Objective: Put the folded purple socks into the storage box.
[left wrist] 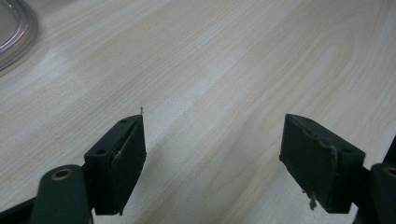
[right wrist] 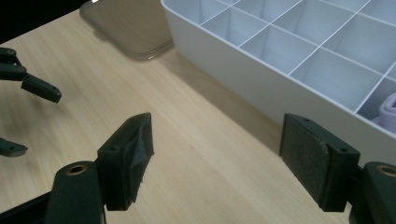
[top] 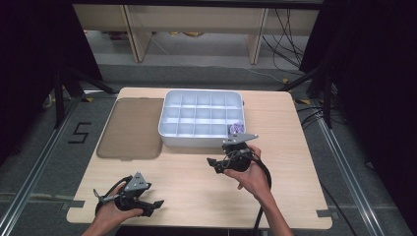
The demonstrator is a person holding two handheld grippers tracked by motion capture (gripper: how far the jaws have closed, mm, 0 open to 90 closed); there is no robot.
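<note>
Bench (top: 196, 182): white compartment tray (top: 201, 118) at the far edge, centre, its brown lid (top: 130, 129) off, flat alongside to the left. One purple item (top: 236, 129) sits in the tray's near-right compartment; the others look empty. Probably early in filling. Right gripper (top: 216, 164) just before the tray, left gripper (top: 156, 206) at the near-left corner; both wide open, holding nothing.

Bare tabletop (top: 196, 182) near both hands; white divided tray (top: 201, 118) and lid (top: 132, 128) beyond.
</note>
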